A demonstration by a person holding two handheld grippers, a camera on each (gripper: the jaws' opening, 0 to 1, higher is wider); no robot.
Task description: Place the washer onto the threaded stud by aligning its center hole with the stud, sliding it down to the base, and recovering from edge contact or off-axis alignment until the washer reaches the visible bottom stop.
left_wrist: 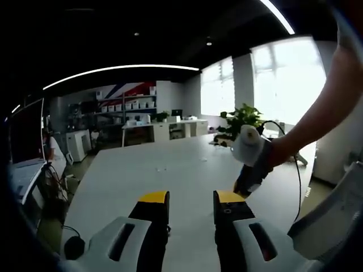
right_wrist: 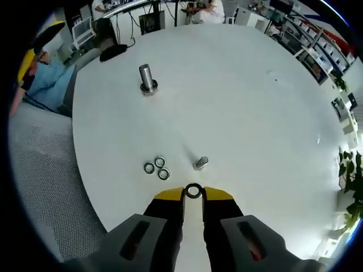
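Right tongs [right_wrist: 193, 195] pinch a washer [right_wrist: 193, 191] at its rim, hole clear for the stud [right_wrist: 201, 163]; left tongs [left_wrist: 190, 199] gape empty.

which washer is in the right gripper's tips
The lone washer pinched between the right gripper tips; the other three washers lie clustered loose on the table.

White table [right_wrist: 255, 113] carries a large stud [right_wrist: 147, 77], small stud [right_wrist: 201, 163], three washers [right_wrist: 156, 168].
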